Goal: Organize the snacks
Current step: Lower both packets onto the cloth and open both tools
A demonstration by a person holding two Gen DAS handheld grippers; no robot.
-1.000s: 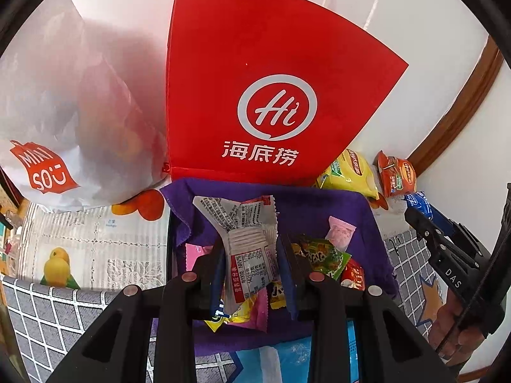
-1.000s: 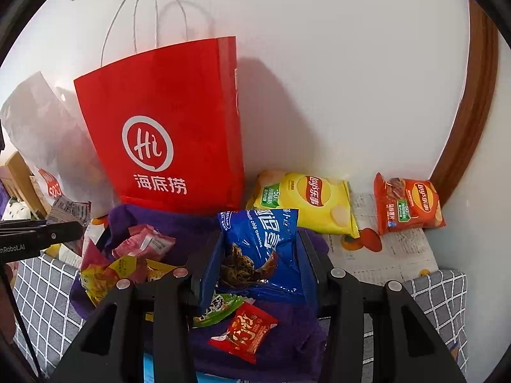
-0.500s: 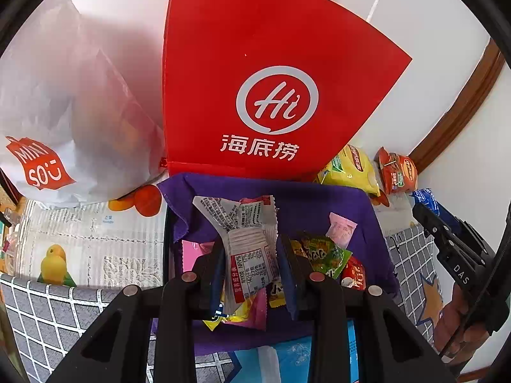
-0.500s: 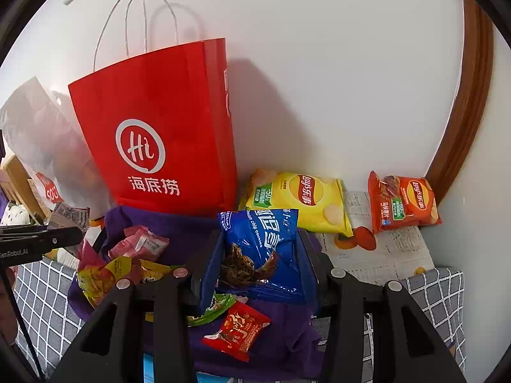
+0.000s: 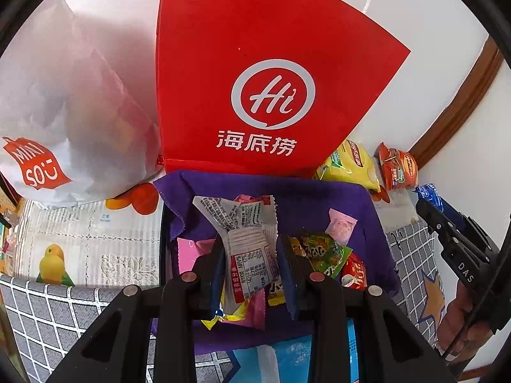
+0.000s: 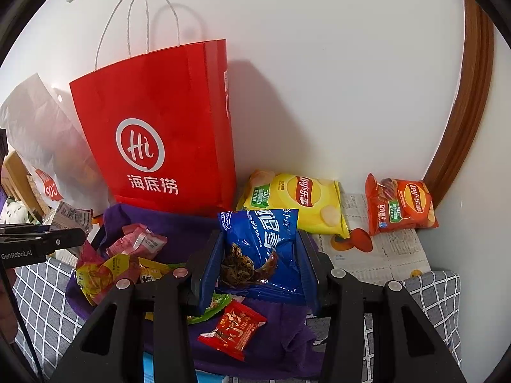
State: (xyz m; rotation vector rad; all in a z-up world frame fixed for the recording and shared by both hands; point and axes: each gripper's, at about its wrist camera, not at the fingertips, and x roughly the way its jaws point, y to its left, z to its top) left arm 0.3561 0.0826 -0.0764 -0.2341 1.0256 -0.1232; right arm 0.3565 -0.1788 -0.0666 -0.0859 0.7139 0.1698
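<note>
We are mid-sort, with a packet lifted in each gripper. Our left gripper (image 5: pixel 250 261) has its jaws closed narrowly on a white snack packet (image 5: pixel 247 239), crinkled, printed with dense text and a nutrition table, its top splaying out above the jaws. It hangs over the purple cloth (image 5: pixel 319 198), where the loose pile lies: a green packet (image 5: pixel 322 250), a pale pink sachet (image 5: pixel 341 225) and a small red packet (image 5: pixel 354 271).

Our right gripper (image 6: pixel 260 265) holds a blue cookie bag (image 6: pixel 265 239); the jaws stand fairly wide, pressed against its two sides. The bag is glossy and soft, showing a chocolate-chip cookie picture and buckling a little under the squeeze. It is raised over the right part of the cloth, with a small red packet below it and a yellow chip bag (image 6: pixel 300 201) and an orange chip bag (image 6: pixel 399 207) lying beyond on the worktop (image 6: pixel 440 296) by the wall.

As we judge it, the step in hand is carrying both packets to their places. A red paper bag (image 6: pixel 159 134) and a white paper bag (image 5: pixel 48 121) stand at the back; which one takes which packet we cannot tell. The next move calls for lifting each packet clear of a bag's rim before the jaws let go, and the crinkly film could slip.
</note>
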